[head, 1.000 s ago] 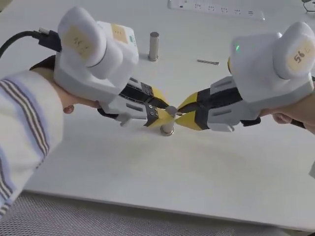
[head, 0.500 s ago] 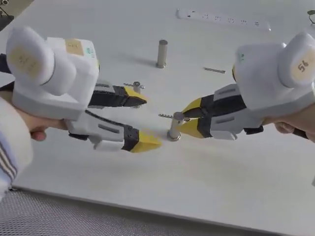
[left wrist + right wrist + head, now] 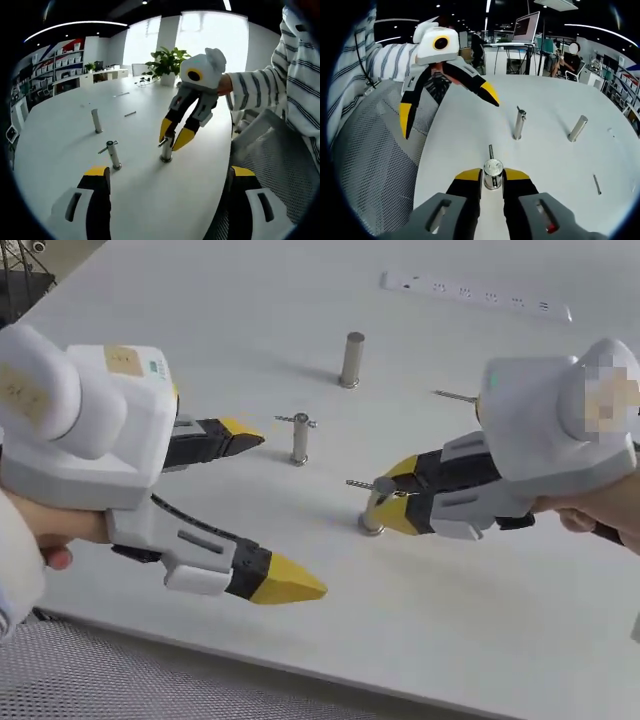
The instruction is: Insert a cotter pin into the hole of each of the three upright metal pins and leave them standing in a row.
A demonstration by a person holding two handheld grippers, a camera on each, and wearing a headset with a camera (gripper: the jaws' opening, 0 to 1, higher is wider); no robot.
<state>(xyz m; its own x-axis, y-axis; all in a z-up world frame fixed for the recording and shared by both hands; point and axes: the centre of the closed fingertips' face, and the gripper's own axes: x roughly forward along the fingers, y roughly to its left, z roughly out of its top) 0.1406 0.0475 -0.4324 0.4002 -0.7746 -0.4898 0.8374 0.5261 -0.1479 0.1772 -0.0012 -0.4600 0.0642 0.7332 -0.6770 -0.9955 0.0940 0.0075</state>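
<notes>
Three upright metal pins stand on the white table. My right gripper (image 3: 385,502) (image 3: 493,176) is shut on the near metal pin (image 3: 372,520) (image 3: 166,150) just below its top, and a cotter pin (image 3: 360,483) (image 3: 491,151) sticks out through its hole. The middle pin (image 3: 300,442) (image 3: 519,124) also carries a cotter pin (image 3: 294,420). No cotter pin sits in the far pin (image 3: 351,360) (image 3: 577,128). My left gripper (image 3: 268,512) (image 3: 170,171) is open wide with nothing between its fingers, to the left of the near pin.
A loose cotter pin (image 3: 455,396) (image 3: 596,184) lies on the table to the right of the far pin. A white power strip (image 3: 475,295) lies at the far edge. A mesh chair (image 3: 380,165) stands by the near table edge.
My left gripper has opened, let go at the near pin and drawn back to the left. The right gripper keeps its hold on that pin. The head camera has shifted.
</notes>
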